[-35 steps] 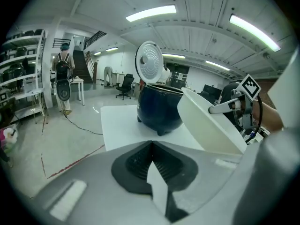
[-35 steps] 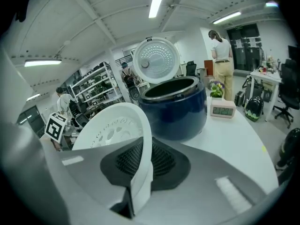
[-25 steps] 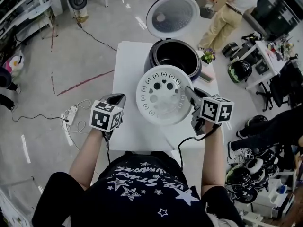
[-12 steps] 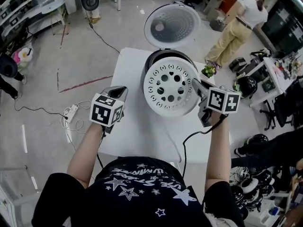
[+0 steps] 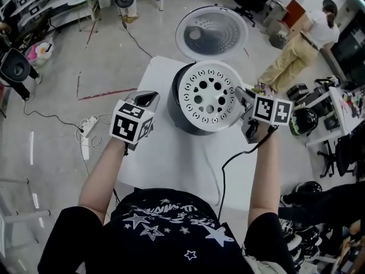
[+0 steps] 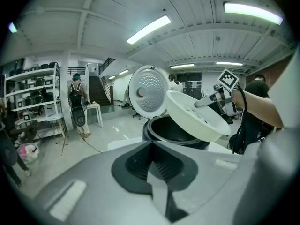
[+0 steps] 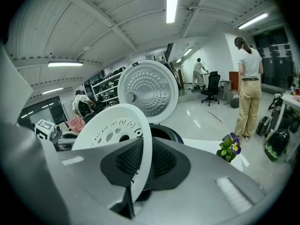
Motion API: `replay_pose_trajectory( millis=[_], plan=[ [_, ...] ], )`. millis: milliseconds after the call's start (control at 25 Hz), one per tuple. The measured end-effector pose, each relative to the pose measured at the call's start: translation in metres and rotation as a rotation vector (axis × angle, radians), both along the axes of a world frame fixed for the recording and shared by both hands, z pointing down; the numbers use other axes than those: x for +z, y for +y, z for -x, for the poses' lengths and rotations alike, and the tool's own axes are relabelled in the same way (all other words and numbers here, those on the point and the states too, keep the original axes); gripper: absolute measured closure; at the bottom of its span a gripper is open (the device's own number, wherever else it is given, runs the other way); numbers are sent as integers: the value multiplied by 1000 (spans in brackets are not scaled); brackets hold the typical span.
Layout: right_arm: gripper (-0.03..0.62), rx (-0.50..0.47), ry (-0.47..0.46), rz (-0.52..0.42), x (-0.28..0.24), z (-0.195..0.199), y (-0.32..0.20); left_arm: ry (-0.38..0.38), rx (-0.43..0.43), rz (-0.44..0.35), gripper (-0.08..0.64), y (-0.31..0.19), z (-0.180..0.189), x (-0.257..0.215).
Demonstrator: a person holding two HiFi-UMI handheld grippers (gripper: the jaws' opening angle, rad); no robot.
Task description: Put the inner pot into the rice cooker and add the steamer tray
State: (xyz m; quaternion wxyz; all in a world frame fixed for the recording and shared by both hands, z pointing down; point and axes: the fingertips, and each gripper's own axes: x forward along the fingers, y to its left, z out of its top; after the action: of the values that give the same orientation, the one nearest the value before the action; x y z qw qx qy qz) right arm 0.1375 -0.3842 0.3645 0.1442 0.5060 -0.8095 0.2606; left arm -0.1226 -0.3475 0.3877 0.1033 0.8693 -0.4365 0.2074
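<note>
White table point(image 5: 165, 158), floor power strip point(image 5: 85, 142), potted flowers point(image 7: 230, 146)

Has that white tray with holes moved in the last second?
Yes. The steamer tray, held in the right gripper, has gone forward, away from the person, from over the table to above the rice cooker.

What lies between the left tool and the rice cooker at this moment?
Nothing stands there: the head view shows only a bare strip of table between the left tool and the cooker.
</note>
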Motion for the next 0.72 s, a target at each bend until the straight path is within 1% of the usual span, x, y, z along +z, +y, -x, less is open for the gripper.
replay_pose_trajectory(
  millis=[120,280,520,600,720],
  plan=[
    [531,-12,-8,7,7,-6,-19,-1,-33,-5,554,-7,-2,0],
    [531,-29,-5,19,16,3,-43,-16,-66,0,554,-11,8,4],
    [531,-41,-16,34,37,-10,-57,-34,-106,2,554,1,-2,16],
    [531,-58,-2,46,47,-1,-59,-38,-115,3,554,4,3,20],
    [529,-90,47,60,58,18,-60,-42,-126,6,554,10,14,23]
  ],
)
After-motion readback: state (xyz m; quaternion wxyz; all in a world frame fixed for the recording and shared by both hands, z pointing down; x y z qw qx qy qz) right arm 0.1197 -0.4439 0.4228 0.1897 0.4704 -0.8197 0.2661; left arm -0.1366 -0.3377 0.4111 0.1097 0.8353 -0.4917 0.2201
